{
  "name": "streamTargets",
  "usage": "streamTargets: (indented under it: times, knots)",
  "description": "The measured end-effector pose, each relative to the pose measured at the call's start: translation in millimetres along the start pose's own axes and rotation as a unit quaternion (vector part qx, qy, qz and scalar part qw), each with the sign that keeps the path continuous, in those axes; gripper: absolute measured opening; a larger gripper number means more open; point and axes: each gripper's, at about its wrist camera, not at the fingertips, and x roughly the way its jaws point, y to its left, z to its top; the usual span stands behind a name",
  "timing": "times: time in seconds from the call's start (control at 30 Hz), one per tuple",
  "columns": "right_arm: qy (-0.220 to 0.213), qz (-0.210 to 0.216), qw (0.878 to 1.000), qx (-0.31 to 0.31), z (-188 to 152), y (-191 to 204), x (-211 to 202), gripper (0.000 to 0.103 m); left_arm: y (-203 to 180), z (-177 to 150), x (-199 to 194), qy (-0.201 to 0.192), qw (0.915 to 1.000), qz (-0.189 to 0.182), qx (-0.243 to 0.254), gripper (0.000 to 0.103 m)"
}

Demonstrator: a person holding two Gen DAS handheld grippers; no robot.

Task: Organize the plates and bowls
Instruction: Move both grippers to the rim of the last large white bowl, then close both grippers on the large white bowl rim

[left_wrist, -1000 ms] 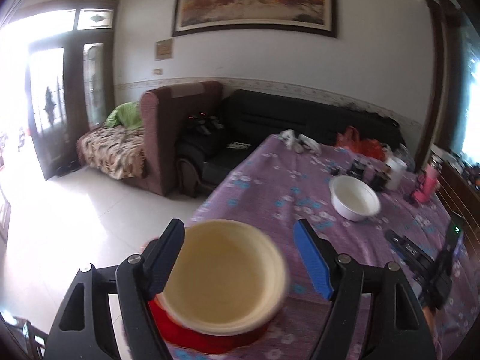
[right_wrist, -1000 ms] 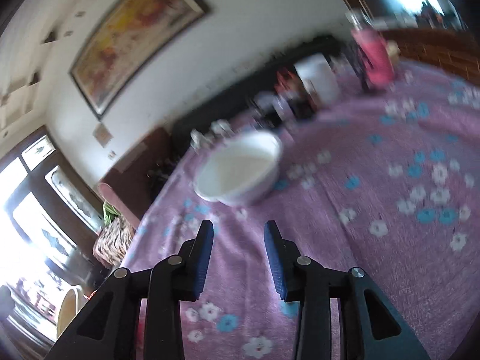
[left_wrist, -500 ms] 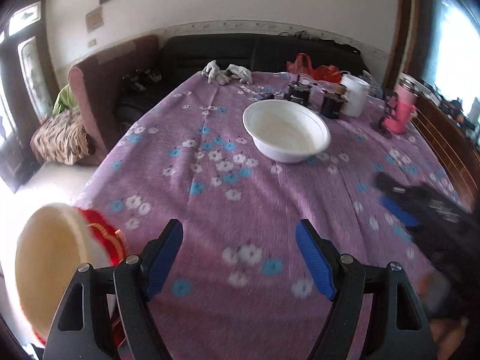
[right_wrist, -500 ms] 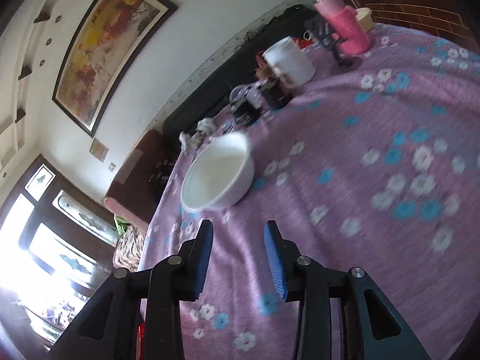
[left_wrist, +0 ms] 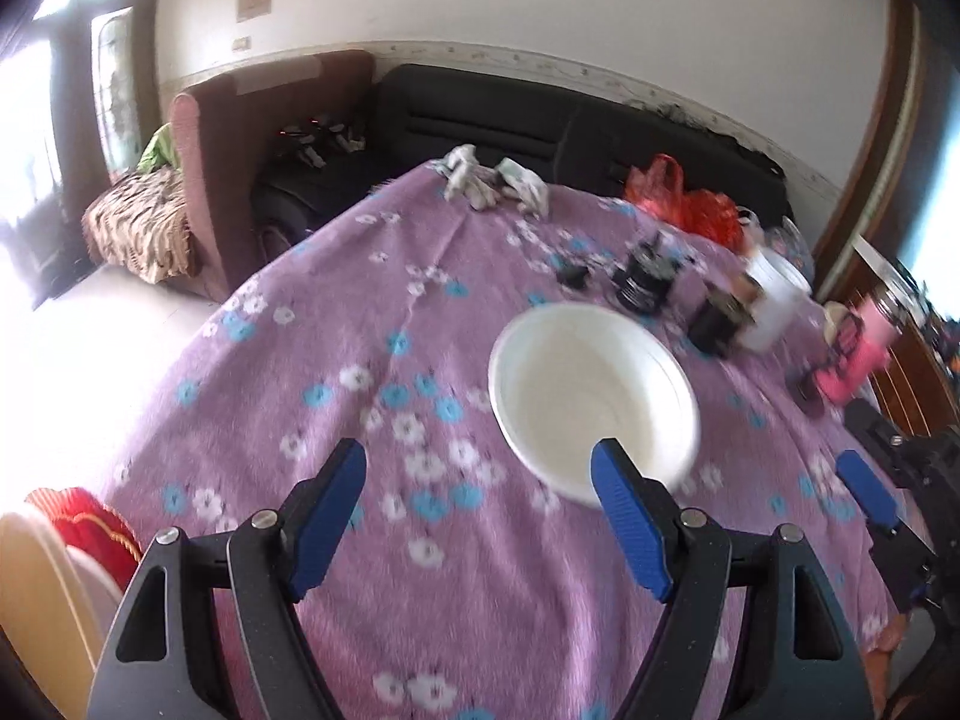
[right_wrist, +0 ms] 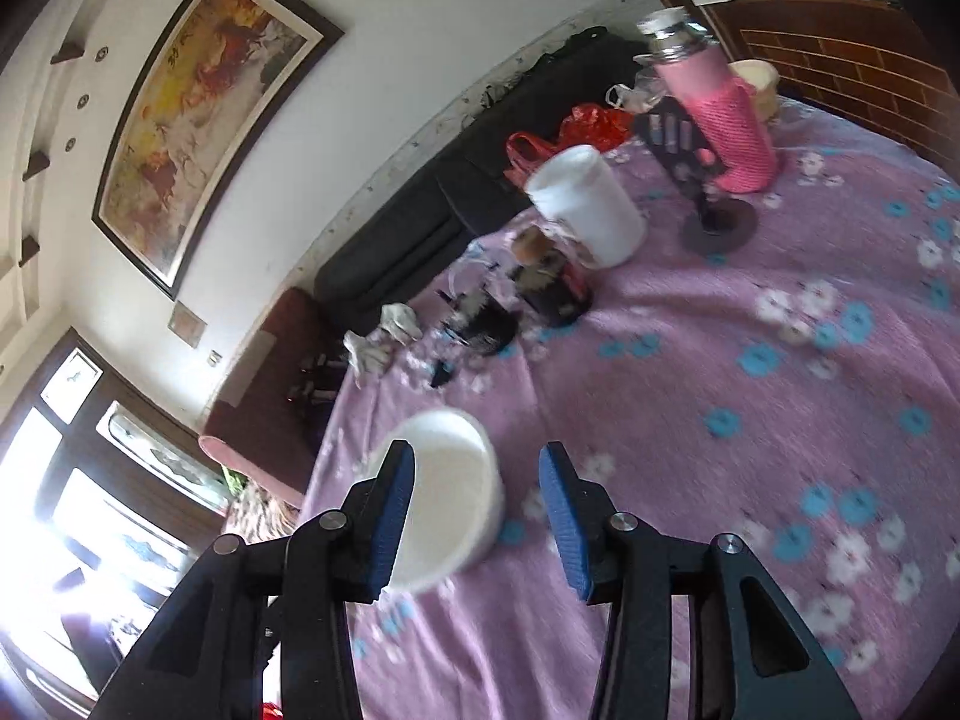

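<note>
A white bowl (left_wrist: 594, 402) stands upright on the purple flowered tablecloth (left_wrist: 372, 420), just beyond my left gripper (left_wrist: 480, 516). That gripper is open and empty, and its right finger overlaps the bowl's near rim. At the lower left edge sits a cream bowl with a red outside (left_wrist: 42, 594). In the right wrist view the white bowl (right_wrist: 450, 498) shows behind the left finger of my right gripper (right_wrist: 480, 516). Its jaws are opening and the pads do not touch the bowl. A blue pad (left_wrist: 867, 495) of the right gripper shows at the right edge of the left wrist view.
At the far side of the table stand a white tub (right_wrist: 588, 210), a pink bottle (right_wrist: 720, 120), dark jars (right_wrist: 546, 282), a phone stand (right_wrist: 714, 216), a red bag (left_wrist: 684, 198) and white gloves (left_wrist: 492, 180). The table's left edge drops to the floor (left_wrist: 90, 360).
My left gripper swung right, away from the cream and red bowl, which now sits at the frame's lower left. My right gripper came close to the white bowl and its jaws widened.
</note>
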Motion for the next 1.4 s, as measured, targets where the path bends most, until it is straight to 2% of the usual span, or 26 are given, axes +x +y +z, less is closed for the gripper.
streamTargets:
  times: [0.17, 0.33, 0.5, 0.6, 0.73, 0.77, 0.83, 0.93, 1.17, 1.3, 1.4]
  knots:
    - [0.009, 0.006, 1.000, 0.001, 18.2, 12.7, 30.1, 0.048, 15.9, 21.0, 26.3, 0.003, 0.9989, 0.017, -0.044, 0.077]
    - [0.057, -0.001, 0.998, 0.008, 19.9, 7.6, 74.7, 0.048, 23.7, 35.1, 56.7, 0.018, 0.9975, 0.019, -0.065, 0.077]
    - [0.109, -0.017, 0.994, 0.017, 9.3, -16.9, 109.5, 0.048, 36.4, 38.6, 87.0, 0.045, 0.9937, -0.013, -0.102, 0.077]
    - [0.120, -0.015, 0.992, 0.026, 7.4, -28.4, 120.0, 0.048, 39.8, 32.8, 100.5, 0.068, 0.9918, -0.040, -0.101, 0.077]
    - [0.132, -0.001, 0.990, 0.042, 3.6, -35.6, 126.9, 0.048, 44.2, 28.9, 103.0, 0.060, 0.9889, -0.076, -0.113, 0.077]
    - [0.133, 0.005, 0.990, 0.047, 2.2, -37.0, 127.9, 0.048, 47.0, 28.2, 104.6, 0.064, 0.9852, -0.099, -0.124, 0.077]
    - [0.134, 0.015, 0.990, 0.051, -0.3, -36.2, 128.9, 0.048, 51.7, 26.7, 107.8, 0.070, 0.9796, -0.121, -0.144, 0.077]
    - [0.137, 0.032, 0.988, 0.057, -2.0, -33.7, 129.3, 0.048, 53.9, 23.1, 116.8, 0.079, 0.9757, -0.133, -0.156, 0.077]
    - [0.142, 0.030, 0.988, 0.054, -4.9, -31.8, 131.9, 0.048, 47.3, 21.5, 126.9, 0.091, 0.9570, -0.215, -0.172, 0.076]
    - [0.145, 0.029, 0.987, 0.057, -5.9, -32.9, 134.1, 0.047, 49.1, 20.4, 126.5, 0.088, 0.9593, -0.200, -0.180, 0.074]
    - [0.145, 0.030, 0.987, 0.056, -6.0, -31.5, 135.1, 0.047, 56.4, 18.2, 127.2, 0.096, 0.9563, -0.195, -0.196, 0.073]
